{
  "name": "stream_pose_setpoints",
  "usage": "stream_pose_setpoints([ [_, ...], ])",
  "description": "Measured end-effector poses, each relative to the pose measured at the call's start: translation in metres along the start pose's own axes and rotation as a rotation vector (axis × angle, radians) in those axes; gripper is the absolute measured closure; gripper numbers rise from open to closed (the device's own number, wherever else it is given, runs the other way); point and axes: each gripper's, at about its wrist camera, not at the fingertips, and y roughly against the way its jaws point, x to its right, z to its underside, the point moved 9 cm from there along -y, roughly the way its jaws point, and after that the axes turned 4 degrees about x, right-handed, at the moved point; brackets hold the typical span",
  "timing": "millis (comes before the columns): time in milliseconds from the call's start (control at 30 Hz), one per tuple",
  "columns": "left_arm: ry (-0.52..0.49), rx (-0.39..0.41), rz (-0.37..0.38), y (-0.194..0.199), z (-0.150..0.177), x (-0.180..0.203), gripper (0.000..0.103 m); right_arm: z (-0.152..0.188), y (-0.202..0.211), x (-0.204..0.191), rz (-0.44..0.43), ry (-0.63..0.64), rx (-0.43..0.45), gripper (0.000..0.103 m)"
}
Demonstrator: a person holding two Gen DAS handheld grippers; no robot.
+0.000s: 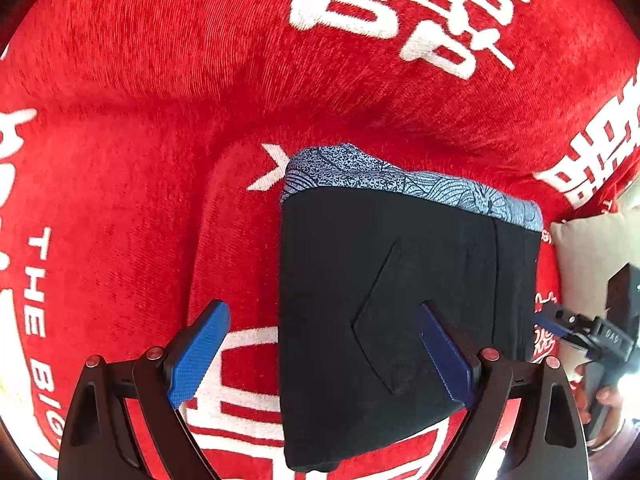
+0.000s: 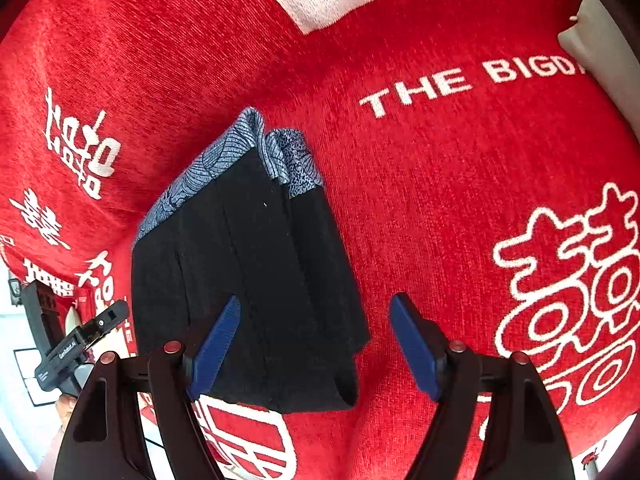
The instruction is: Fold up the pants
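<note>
1. The red blanket (image 1: 140, 128) with white letters is the biggest thing. It covers the whole soft seat, so it gives a wide, flat place to fold on.

2. The black pants (image 1: 380, 300) lie on the blanket, in the middle of both views. They look like a neat thick block now, with layers stacked on top of each other. The blue patterned band (image 1: 400, 184) sits along the far edge. I think the folding is almost done or done, because the stack is small and tidy.

3. A pale pillow (image 1: 588, 252) sits just beside the pants, at the edge of the seat. It is out of the way.

4. The left gripper (image 1: 320, 356) hangs over the near part of the pants. Its blue fingers (image 1: 198, 354) are spread wide. One finger is above the blanket and the other is above the black cloth. They hold nothing. I cannot tell if they touch the cloth.

5. The right gripper (image 2: 316, 348) is over the other side of the pants (image 2: 248, 280). Its fingers (image 2: 414, 346) are spread wide too, with nothing between them but the corner of the stack below. It seems to be letting the pants rest.
</note>
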Motion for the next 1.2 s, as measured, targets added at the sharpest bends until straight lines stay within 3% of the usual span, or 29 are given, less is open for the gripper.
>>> stream_pose_setpoints([
  [100,-0.01,-0.02,0.029,-0.005,0.0,-0.002,0.008,0.0,-0.003,-0.001,-0.024,0.018,-0.011,0.023],
  [200,-0.005,-0.105,0.132,-0.018,0.009,0.001,0.008,-0.006,-0.009,-0.005,-0.051,0.053,-0.008,0.023],
  [300,-0.037,-0.147,0.129,-0.031,0.015,0.001,0.008,-0.012,-0.016,-0.006,-0.087,0.081,-0.005,0.023],
  [500,-0.069,-0.167,0.204,-0.047,0.008,0.017,0.008,-0.019,-0.039,-0.019,-0.233,0.115,-0.06,0.023],
  [700,-0.123,-0.182,0.223,-0.064,0.002,0.034,0.008,-0.02,-0.056,-0.021,-0.343,0.135,-0.118,0.023],
  [900,-0.094,-0.148,0.212,-0.069,-0.002,0.039,0.011,-0.024,-0.066,-0.031,-0.398,0.126,-0.146,0.023],
  [1067,-0.126,-0.091,0.178,-0.056,-0.002,0.05,0.03,-0.022,-0.064,-0.035,-0.38,0.089,-0.142,0.049],
  [1200,-0.109,-0.066,0.172,-0.043,-0.004,0.051,0.042,-0.02,-0.053,-0.039,-0.403,0.054,-0.123,0.056],
])
